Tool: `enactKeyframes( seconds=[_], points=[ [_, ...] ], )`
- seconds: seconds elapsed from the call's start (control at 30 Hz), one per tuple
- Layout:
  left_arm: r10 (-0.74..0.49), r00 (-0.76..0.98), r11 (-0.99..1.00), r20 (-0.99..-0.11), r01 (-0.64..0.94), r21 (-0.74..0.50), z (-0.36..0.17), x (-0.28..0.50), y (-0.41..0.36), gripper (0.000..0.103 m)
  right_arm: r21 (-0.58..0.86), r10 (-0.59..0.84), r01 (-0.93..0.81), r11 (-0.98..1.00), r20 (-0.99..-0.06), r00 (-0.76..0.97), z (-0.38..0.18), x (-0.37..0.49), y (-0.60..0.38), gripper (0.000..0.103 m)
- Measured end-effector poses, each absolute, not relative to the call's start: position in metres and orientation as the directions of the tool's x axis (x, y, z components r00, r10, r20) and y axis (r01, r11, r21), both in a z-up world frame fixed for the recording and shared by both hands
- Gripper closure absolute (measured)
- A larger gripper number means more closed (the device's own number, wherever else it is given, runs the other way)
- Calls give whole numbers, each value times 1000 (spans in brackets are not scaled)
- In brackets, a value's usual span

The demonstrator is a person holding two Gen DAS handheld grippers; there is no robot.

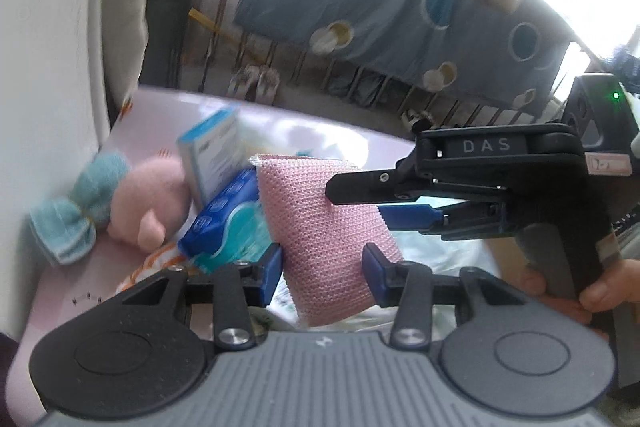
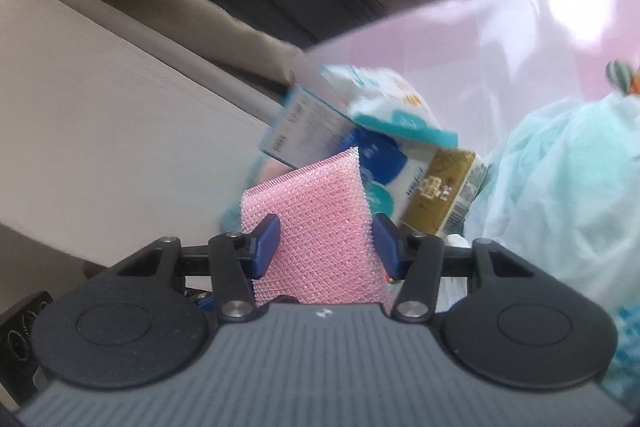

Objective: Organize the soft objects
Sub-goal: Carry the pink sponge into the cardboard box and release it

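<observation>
A pink mesh sponge [image 1: 320, 227] is held up above the pink table [image 1: 304, 131]. My left gripper [image 1: 322, 269] has its blue pads against the sponge's lower sides. My right gripper [image 1: 352, 201] reaches in from the right and closes on the sponge's upper right edge. In the right wrist view the same sponge [image 2: 316, 227] sits between the right gripper's [image 2: 326, 243] blue pads. A pink plush toy [image 1: 148, 203] with a teal bow [image 1: 72, 215] lies at the left by the wall.
A blue wipes pack [image 1: 228, 219] and a white-blue box [image 1: 212, 155] lean behind the sponge. A gold packet [image 2: 440, 191], a white tissue pack [image 2: 392, 107] and a light teal plastic bag [image 2: 560, 195] lie on the table. A beige wall [image 2: 100, 127] bounds the left.
</observation>
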State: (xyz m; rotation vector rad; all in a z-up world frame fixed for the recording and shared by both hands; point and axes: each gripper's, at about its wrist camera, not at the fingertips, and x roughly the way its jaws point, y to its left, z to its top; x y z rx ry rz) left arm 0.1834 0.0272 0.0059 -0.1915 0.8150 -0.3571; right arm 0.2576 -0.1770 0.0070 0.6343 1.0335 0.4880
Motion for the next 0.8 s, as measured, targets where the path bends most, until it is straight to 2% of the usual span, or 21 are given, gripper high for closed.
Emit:
enactKeyframes(
  seconds=[0.2,0.37,0.57,0.8],
  points=[
    [-445,644,894,-622,360,-267,58,163,-25,60,718,630,-77,692,-548,550,61,214,-244,53],
    [-523,590,840,-615,477,-258,71,168,-98,60,736,562,-1,677,-516,647,79,178,-330,53],
    [-568,465,781,-679,566,-265,49,213,-199,59,754,476,170,634,-555,682,49,173,-435,51],
    [-512,387,784,-767,576,-233,6,277,-273,59,765,460,284,577,-593,661,-17,228,-500,50]
  ],
)
